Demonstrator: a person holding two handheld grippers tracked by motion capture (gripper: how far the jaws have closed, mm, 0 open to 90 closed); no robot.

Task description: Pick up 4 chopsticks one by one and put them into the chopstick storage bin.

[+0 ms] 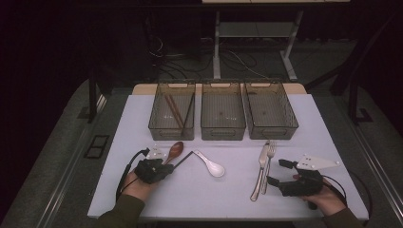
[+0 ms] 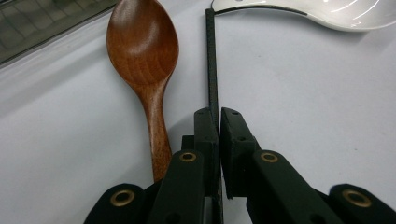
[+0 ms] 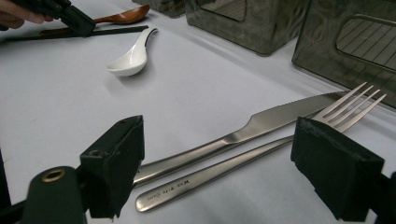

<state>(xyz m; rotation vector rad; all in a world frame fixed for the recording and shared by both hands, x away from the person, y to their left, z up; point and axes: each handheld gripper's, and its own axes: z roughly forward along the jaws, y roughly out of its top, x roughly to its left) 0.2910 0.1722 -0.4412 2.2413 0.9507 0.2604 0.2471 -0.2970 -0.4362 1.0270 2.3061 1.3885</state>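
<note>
Nearby, wooden spoon beside gripped chopstick, white spoon

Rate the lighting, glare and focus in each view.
High view: dim, dark surroundings, table evenly lit. Left gripper view: sharp on the wooden spoon, glare on the white spoon. Right gripper view: near claw soft, sheen on knife and fork.
</note>
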